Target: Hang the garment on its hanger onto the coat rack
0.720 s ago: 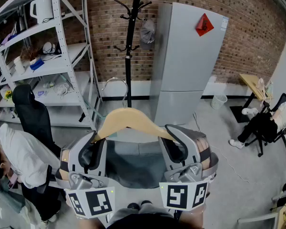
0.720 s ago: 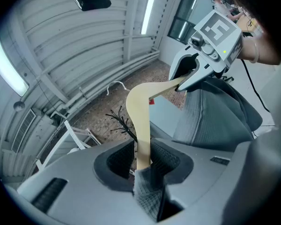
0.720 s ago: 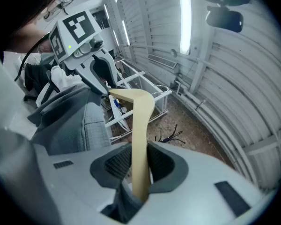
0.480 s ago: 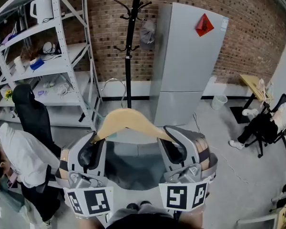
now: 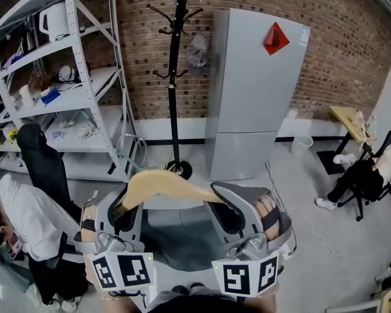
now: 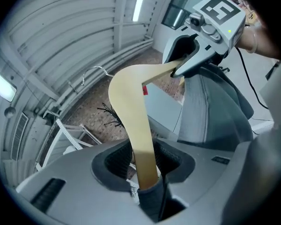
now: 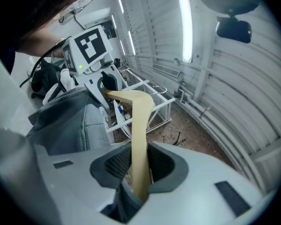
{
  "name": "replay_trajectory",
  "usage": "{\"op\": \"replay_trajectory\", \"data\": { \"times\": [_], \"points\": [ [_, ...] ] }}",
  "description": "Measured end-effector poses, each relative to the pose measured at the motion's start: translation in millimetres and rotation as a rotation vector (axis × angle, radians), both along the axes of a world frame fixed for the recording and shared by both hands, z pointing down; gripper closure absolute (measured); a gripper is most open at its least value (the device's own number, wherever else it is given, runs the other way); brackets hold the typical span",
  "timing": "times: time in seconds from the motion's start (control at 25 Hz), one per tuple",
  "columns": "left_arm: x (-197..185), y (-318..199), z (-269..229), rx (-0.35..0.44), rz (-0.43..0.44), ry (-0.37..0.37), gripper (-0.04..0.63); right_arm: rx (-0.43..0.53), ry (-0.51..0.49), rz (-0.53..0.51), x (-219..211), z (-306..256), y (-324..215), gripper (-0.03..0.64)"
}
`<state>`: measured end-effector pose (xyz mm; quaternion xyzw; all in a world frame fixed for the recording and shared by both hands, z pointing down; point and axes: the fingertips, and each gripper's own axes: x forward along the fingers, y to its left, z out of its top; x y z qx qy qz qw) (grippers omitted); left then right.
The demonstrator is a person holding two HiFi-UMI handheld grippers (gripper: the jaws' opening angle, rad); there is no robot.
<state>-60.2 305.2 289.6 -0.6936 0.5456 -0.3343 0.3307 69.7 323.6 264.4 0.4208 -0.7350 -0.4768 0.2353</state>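
Hanger [image 5: 161, 181] ends gripped by left hand-held gripper [image 5: 125, 207], right hand-held gripper [image 5: 229, 207]

- The coat rack [image 5: 174, 77] runs past the head view's top edge, so its crown is cut off.
- Both ends of the hanger [image 5: 161, 182] are hidden inside the left gripper [image 5: 125, 204] and the right gripper [image 5: 229, 204].
- The garment [image 5: 176, 240] shows only between the two.
- The items on the far left shelf [image 5: 85, 93] are too small to tell.

Left claw [image 5: 125, 204] and right claw [image 5: 225, 207] both clamped.
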Motion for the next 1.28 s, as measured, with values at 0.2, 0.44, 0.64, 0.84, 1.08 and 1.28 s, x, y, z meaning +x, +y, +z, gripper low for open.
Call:
{"op": "replay_trajectory", "data": {
  "times": [0.2,0.44,0.64,0.84,1.08,1.28],
  "points": [
    [18,-11,-8,0.036,-0.018,0.012,0.533,-0.001,-0.041,-0.015,19,-2,-14,0.515],
    [30,-35,-7,0.028,-0.029,-0.016,0.543,-0.067,-0.1,-0.019,33,9,-41,0.515],
    [26,-64,4,0.022,-0.02,-0.031,0.543,-0.111,-0.113,-0.002,29,24,-70,0.515],
    [14,-109,8,0.017,0.0,-0.024,0.543,-0.126,-0.099,0.019,17,27,-115,0.515],
    [-11,-171,8,-0.005,0.028,-0.017,0.543,-0.134,-0.077,0.05,-9,25,-177,0.515],
    [-35,-221,9,0.002,0.053,-0.006,0.543,-0.129,-0.056,0.082,-34,27,-226,0.515]
  ]
}}
